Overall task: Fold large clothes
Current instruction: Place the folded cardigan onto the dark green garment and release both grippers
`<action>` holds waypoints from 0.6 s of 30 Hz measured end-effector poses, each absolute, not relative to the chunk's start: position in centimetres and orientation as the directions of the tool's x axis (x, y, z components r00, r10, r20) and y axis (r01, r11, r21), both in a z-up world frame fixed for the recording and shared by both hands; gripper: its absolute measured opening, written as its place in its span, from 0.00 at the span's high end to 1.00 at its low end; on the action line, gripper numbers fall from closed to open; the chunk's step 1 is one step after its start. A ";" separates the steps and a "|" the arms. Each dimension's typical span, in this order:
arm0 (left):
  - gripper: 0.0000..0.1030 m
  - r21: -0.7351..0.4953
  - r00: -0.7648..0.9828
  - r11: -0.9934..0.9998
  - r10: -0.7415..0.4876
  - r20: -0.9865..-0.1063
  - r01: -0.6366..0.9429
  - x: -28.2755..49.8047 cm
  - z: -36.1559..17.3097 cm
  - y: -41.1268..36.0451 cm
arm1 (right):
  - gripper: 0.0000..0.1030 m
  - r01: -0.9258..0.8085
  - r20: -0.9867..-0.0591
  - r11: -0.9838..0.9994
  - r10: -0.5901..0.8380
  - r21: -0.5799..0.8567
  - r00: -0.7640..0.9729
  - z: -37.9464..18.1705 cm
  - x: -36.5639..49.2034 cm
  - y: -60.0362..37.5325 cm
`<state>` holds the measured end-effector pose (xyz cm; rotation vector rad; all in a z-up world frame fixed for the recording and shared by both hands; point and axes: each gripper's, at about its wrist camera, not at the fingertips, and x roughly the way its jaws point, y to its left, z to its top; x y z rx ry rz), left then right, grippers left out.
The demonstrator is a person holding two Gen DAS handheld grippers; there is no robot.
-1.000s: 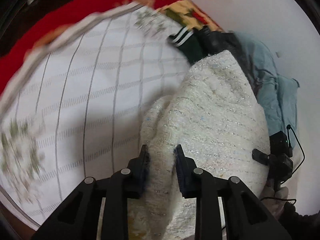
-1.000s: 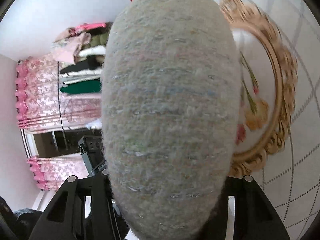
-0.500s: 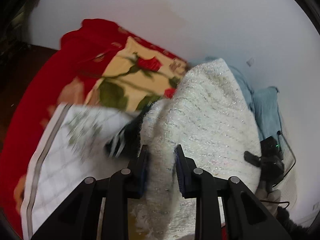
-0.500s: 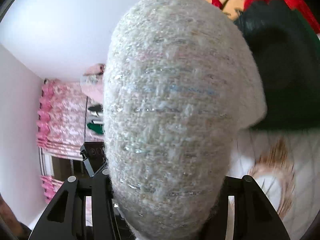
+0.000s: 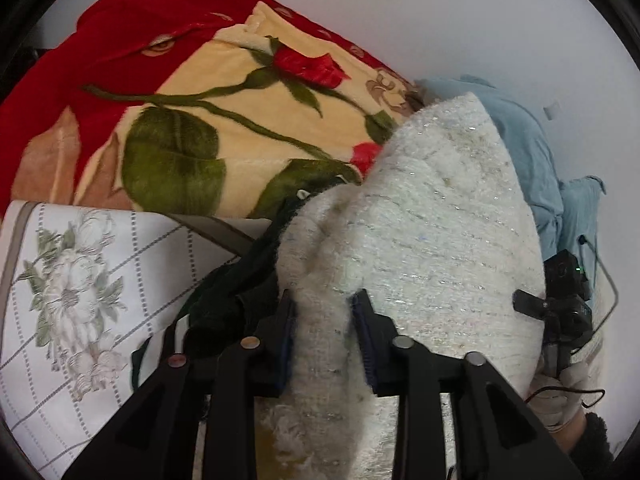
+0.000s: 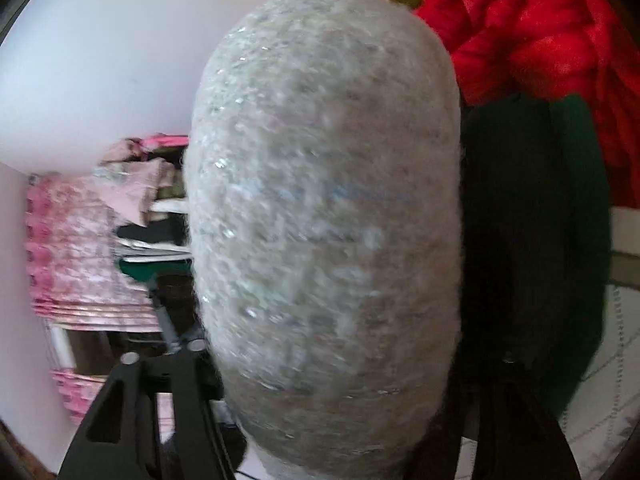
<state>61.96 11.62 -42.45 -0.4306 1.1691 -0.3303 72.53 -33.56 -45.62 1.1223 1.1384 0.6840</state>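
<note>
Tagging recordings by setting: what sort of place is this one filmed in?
Most likely a bedroom at home: a rose-print blanket lies bunched on a checked floral bedsheet, and pink patterned curtains hang beside stacked clothes by a plain white wall.

Checked bedsheet (image 5: 132, 264), rose blanket (image 5: 224, 120), blue garment (image 5: 532, 152)

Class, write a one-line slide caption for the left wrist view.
Left tongs opening around a white sweater above a rose blanket.

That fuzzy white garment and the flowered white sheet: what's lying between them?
A dark green garment lies bunched between the white fuzzy garment and the sheet, seen from the left wrist.
</note>
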 end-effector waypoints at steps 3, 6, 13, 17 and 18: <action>0.68 -0.402 0.346 0.915 -0.386 -0.855 0.027 61.4 -40.9 11.2 | 0.17 0.131 -0.506 0.492 0.798 0.861 0.329 -42.6 72.2 -32.3; 0.59 -0.316 0.375 0.948 -0.301 -0.876 0.023 60.9 -39.5 10.6 | 0.10 0.131 -0.655 0.660 0.662 0.740 0.365 -39.1 71.2 -31.7; 0.07 -0.146 0.439 0.989 -0.146 -0.887 0.035 58.6 -36.6 8.5 | 0.00 0.197 -0.885 0.929 0.211 0.314 0.415 -34.7 66.7 -29.7; 0.03 -0.070 0.496 0.997 -0.076 -0.865 0.031 55.5 -34.3 7.7 | 0.00 0.252 -0.906 0.951 0.060 0.179 0.418 -33.2 61.5 -27.3; 0.03 -0.051 0.507 0.998 -0.055 -0.860 0.021 54.6 -33.7 7.5 | 0.00 0.266 -0.908 0.953 0.024 0.147 0.418 -33.0 60.0 -27.0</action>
